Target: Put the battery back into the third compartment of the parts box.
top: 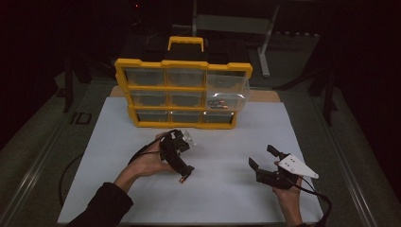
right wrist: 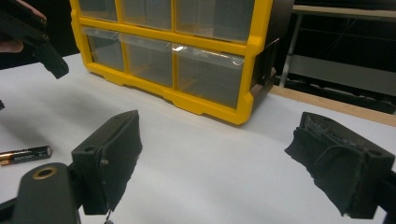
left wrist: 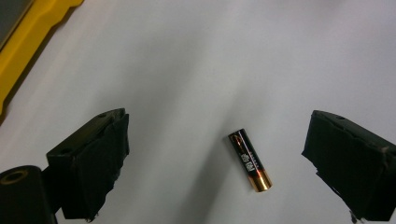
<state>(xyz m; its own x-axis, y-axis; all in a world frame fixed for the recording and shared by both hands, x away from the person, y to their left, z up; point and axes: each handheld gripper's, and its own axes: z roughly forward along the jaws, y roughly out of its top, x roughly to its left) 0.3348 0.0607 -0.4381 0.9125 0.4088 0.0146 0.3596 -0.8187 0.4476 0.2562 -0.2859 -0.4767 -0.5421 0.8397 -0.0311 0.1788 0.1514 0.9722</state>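
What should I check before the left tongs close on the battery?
1. Left tongs open: ok.
2. Battery between the jaws: ok, nearer one jaw.
3. Battery lying flat on the white sheet, nothing touching it: ok.
4. Jaws down at the battery's level: cannot tell.
5. Right tongs open and well apart from the left: ok.
6. A drawer of the yellow organizer pulled out: ok.

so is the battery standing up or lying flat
Lying flat: the battery rests on its side on the white sheet, between the open left tool's jaws, untouched.
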